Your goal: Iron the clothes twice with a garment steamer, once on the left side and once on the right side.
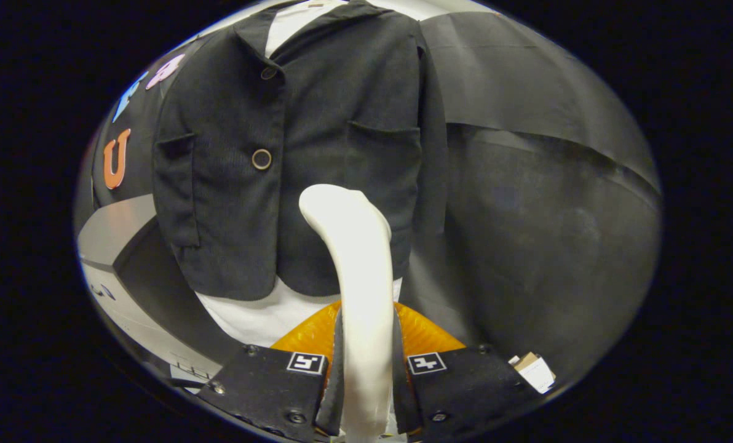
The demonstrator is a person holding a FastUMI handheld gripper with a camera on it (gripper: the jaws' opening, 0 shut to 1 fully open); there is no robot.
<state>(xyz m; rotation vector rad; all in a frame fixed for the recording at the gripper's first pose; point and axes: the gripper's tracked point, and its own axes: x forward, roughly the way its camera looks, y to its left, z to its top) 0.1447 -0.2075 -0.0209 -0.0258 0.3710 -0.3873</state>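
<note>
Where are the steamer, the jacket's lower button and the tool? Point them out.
steamer (360,277): gripper view, on its white neck.
lower button (261,159): gripper view, on its centre.
tool (364,375): gripper view, midway between fingertips, shut on steamer.

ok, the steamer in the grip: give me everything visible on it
The garment steamer is a smooth, off-white, plastic-looking wand. It rises upright from between the fingers of the hand-held gripper, which press on it from both sides. Its rounded head curves forward toward the lower front of the dark jacket, right of the button line; actual contact can't be confirmed. No steam shows.

Black cloth booth wall (526,203) with creased folds, pale grey ledge (111,231) beside it
</note>
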